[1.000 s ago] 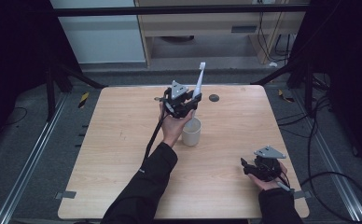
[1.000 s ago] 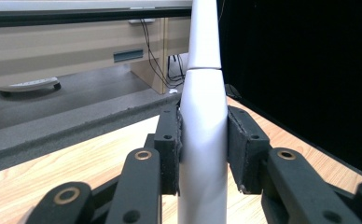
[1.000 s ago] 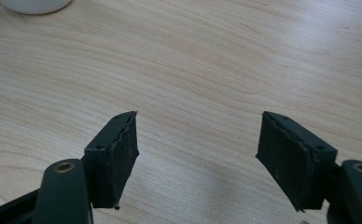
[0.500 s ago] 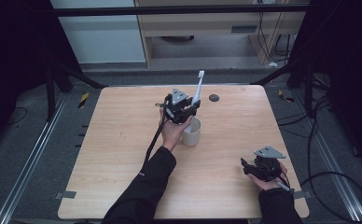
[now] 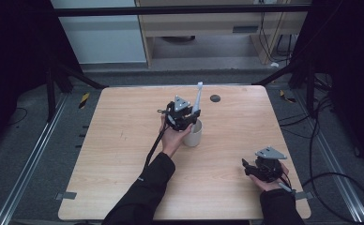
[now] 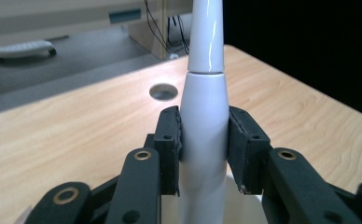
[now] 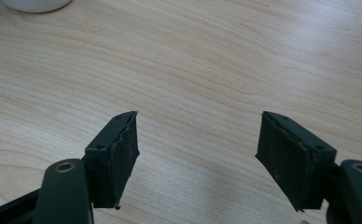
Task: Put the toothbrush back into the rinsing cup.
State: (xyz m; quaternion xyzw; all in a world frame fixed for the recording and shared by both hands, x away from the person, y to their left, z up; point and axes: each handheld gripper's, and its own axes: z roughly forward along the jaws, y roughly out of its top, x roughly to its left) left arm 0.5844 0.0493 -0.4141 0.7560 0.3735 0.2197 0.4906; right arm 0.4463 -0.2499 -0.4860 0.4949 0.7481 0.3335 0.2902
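Light wooden worktop (image 5: 124, 154) spreads wide. Near its middle stands a white cylindrical cup (image 5: 193, 134), and right over it the left gripper (image 5: 185, 118) has its fingers (image 6: 170, 140) clamped on the thick white handle of an electric toothbrush (image 6: 204, 116), upright, its lower end at the cup's mouth. Near the front right corner, the right gripper (image 5: 248, 167) rests, fingers (image 7: 116, 154) spread apart, nothing between them.

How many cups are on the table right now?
1: a white cup near the table's middle, under the left gripper, which holds a white toothbrush over it.
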